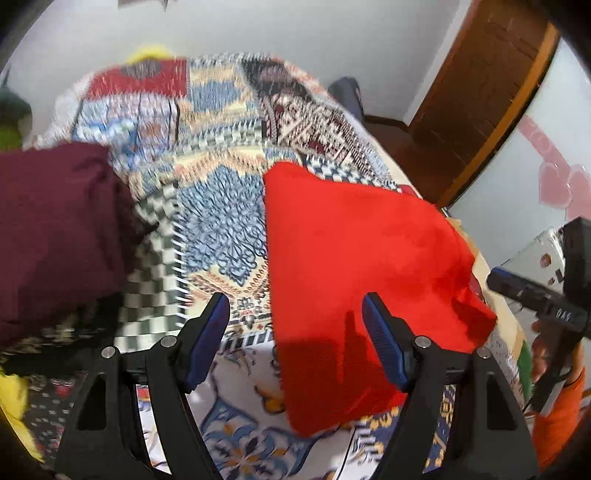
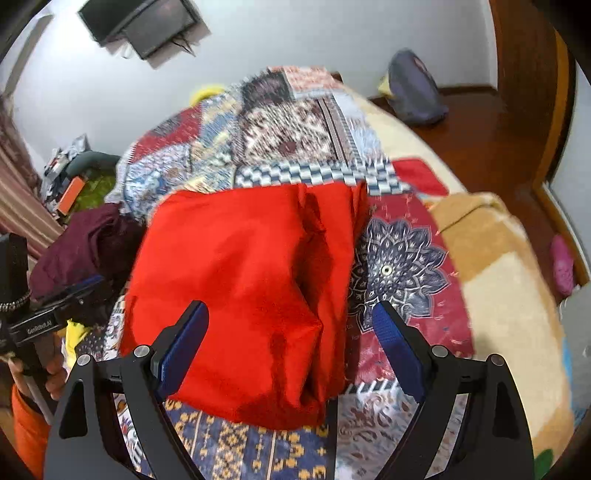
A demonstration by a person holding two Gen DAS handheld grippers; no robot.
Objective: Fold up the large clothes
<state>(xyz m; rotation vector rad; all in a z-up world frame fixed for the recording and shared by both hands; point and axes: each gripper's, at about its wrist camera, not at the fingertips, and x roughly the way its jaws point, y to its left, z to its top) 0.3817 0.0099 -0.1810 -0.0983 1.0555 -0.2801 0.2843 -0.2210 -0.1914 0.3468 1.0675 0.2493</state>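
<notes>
Red cloth (image 1: 354,266) lies folded into a rough rectangle on the quilt (image 1: 221,206) that covers the bed, its near edge just above the bottom of both views. From the right wrist camera the cloth (image 2: 240,295) shows a thick crease running down its right side, with layers stacked there.

Left gripper (image 1: 295,343) hovers over the cloth's left edge, jaws wide apart and holding nothing; one blue pad sits over the quilt, the other over red fabric. Right gripper (image 2: 291,350) hangs above the cloth's near right part, jaws likewise spread wide and empty.

Maroon garment (image 1: 55,229) lies bunched on the quilt, left of the cloth and apart from it. Beyond the bed's far right corner a blue bag (image 2: 413,88) rests on the wooden floor. A dark screen (image 2: 144,26) hangs on the white wall.
</notes>
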